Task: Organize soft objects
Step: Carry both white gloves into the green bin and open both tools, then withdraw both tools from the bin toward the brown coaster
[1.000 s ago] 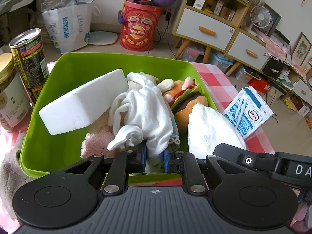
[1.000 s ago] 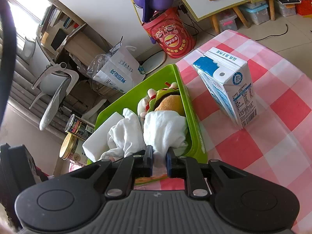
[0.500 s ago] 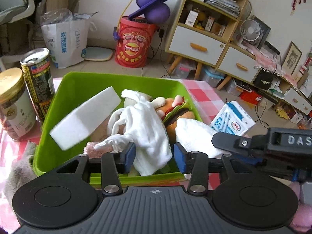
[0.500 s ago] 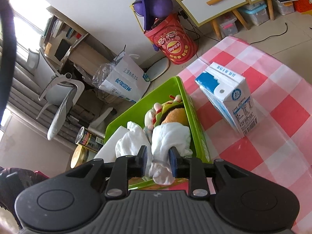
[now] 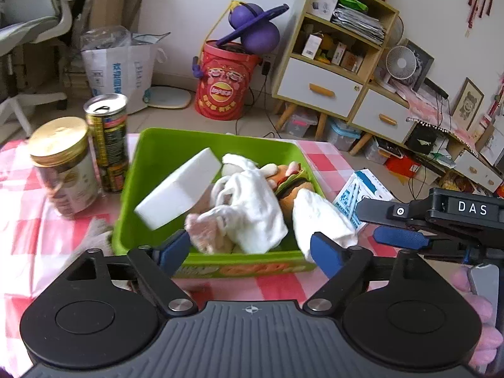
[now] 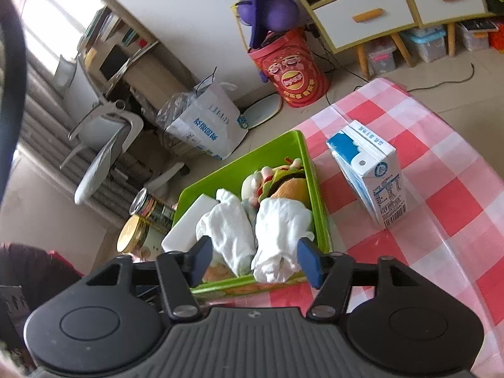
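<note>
A green bin on the checked table holds a white foam block, two white cloths, a pink fluffy cloth and a plush burger. My left gripper is open and empty just in front of the bin's near wall. My right gripper is open and empty above the bin's near edge; it also shows in the left wrist view. The right cloth hangs over the bin's near rim.
A gold-lidded jar and a drink can stand left of the bin. A milk carton stands to its right. A grey cloth lies at the bin's left front corner.
Both grippers opened, let go of the white cloths and pulled back from the bin. The cloths now rest in the bin.
</note>
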Motion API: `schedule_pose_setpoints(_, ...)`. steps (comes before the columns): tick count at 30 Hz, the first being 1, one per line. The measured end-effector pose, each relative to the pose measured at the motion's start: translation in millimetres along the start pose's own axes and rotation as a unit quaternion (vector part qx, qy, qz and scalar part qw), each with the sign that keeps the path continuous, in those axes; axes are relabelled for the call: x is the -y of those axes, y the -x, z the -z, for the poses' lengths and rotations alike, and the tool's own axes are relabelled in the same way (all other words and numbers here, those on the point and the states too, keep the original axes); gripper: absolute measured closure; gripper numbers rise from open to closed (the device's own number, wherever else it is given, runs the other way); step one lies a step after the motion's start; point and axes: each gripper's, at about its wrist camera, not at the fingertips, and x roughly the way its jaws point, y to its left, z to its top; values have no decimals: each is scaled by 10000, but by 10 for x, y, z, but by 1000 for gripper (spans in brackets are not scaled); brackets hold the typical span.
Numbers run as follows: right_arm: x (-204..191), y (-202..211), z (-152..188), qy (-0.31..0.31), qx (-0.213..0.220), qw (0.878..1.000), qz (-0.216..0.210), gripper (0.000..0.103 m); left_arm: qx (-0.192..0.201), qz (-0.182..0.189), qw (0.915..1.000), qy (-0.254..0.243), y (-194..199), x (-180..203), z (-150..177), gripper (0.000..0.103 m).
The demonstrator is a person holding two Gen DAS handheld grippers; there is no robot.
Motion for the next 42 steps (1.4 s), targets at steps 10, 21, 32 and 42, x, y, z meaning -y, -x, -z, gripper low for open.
schedule_pose_setpoints(10, -97, 96, 105, 296, -125, 9993, 169, 37, -10, -394, 9992, 44, 403, -220, 128, 5)
schedule_pose_setpoints(21, -168, 75, 294, 657, -570, 9929, 815, 33, -125, -951, 9932, 656, 490, -682, 383, 5)
schedule_pose_setpoints(32, 143, 96, 366, 349, -1078, 9836, 1401, 32, -324, -921, 9929, 680, 314, -728, 442, 5)
schedule_pose_setpoints(42, 354, 77, 389, 254, -1226, 9769, 1734, 32, -472, -721, 9958, 303, 61, -620, 505, 10)
